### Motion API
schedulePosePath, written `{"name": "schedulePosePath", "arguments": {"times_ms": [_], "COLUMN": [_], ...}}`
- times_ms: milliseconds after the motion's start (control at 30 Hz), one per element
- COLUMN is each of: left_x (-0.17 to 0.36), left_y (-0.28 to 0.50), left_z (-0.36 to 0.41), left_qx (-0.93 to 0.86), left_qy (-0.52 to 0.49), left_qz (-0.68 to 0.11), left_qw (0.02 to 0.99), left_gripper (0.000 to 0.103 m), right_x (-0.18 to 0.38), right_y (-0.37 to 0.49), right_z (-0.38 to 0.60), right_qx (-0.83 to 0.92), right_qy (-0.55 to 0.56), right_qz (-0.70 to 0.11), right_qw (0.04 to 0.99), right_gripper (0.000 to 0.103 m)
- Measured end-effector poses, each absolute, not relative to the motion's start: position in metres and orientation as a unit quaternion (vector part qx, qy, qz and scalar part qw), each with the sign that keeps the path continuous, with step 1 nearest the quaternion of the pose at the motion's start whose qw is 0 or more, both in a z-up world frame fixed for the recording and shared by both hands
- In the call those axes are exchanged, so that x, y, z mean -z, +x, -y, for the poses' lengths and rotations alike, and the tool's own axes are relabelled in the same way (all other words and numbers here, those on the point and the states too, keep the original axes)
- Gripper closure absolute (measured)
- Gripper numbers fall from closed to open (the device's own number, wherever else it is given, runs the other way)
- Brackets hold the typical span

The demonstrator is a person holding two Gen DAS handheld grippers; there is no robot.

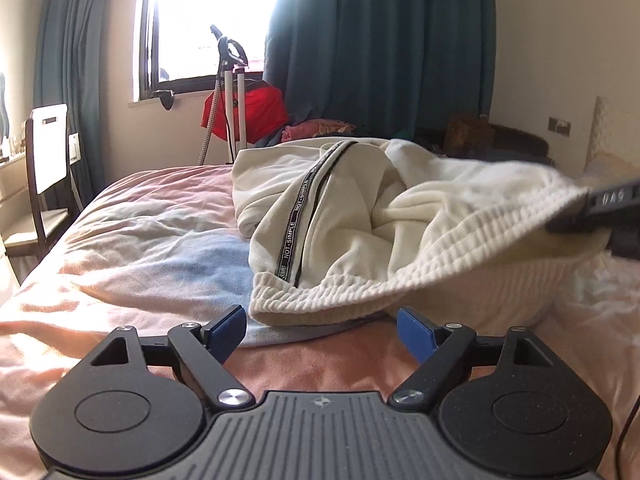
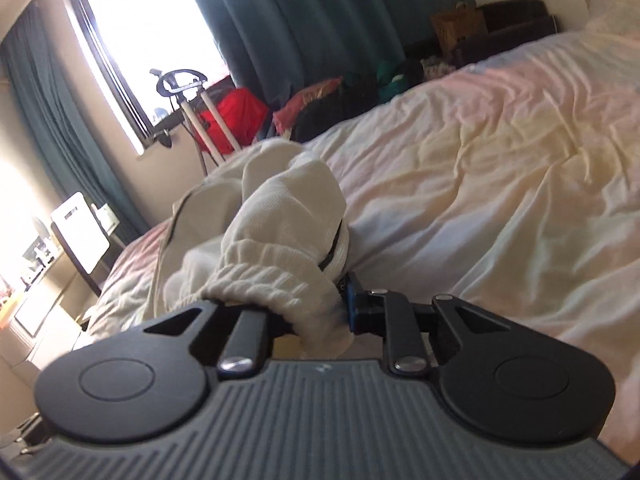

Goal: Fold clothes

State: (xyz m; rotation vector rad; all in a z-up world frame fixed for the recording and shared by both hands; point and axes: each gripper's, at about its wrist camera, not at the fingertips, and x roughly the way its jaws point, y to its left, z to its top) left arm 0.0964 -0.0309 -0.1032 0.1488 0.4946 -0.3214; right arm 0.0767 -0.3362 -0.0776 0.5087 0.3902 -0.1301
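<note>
Here the soft, limp cream sweatpants (image 1: 360,216) are being pinched at the ribbed waistband (image 2: 280,284) by the right tool (image 2: 320,308); the left tool (image 1: 320,330) is being held spread, empty, near the waistband's other corner, judged the best hold.

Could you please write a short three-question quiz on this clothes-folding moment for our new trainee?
1. True or false: the left gripper is clamped on the cream sweatpants.
2. Which part of the sweatpants does the right gripper hold? A) a leg cuff B) the ribbed elastic waistband C) the black side stripe
3. Fill in: the sweatpants lie on a ___ covered with a pastel duvet.

Key:
1. False: its jaws stand open just short of the waistband's near corner, with nothing between them.
2. B: it is shut on the waistband edge and lifts it.
3. Bed.
</note>
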Motion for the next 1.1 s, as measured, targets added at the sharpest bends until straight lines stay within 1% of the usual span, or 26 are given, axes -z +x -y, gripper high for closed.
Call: {"name": "schedulePosePath", "arguments": {"times_ms": [133,267,333,500,700,800,1000,1100], "left_x": [0.123,0.142,0.145,0.149,0.148,0.135,0.094,0.082], "left_y": [0.095,0.110,0.119,0.141,0.150,0.155,0.157,0.156], "left_z": [0.057,0.080,0.085,0.080,0.074,0.057,0.002,-0.012], "left_qx": [0.173,0.157,0.141,0.081,0.035,-0.011,-0.067,-0.061], "left_qy": [0.157,0.230,0.241,0.222,0.215,0.182,0.042,0.034], "left_qz": [-0.244,-0.246,-0.238,-0.213,-0.184,-0.168,-0.151,-0.154], "left_qw": [0.941,0.928,0.930,0.948,0.959,0.969,0.985,0.986], "left_gripper": [0.013,0.013,0.013,0.012,0.018,0.018,0.020,0.020], "right_x": [0.064,0.068,0.070,0.074,0.081,0.084,0.106,0.110], "right_y": [0.068,0.071,0.072,0.078,0.089,0.093,0.105,0.103], "right_z": [0.353,0.362,0.362,0.359,0.334,0.316,0.265,0.236], "right_qx": [0.065,0.064,0.062,0.058,0.049,0.037,-0.015,-0.023], "right_qy": [0.255,0.267,0.265,0.240,0.159,0.106,0.002,-0.057], "right_qz": [-0.161,-0.166,-0.168,-0.174,-0.193,-0.205,-0.259,-0.253], "right_qw": [0.951,0.947,0.948,0.953,0.967,0.972,0.966,0.965], "right_gripper": [0.082,0.082,0.082,0.082,0.081,0.081,0.080,0.080]}}
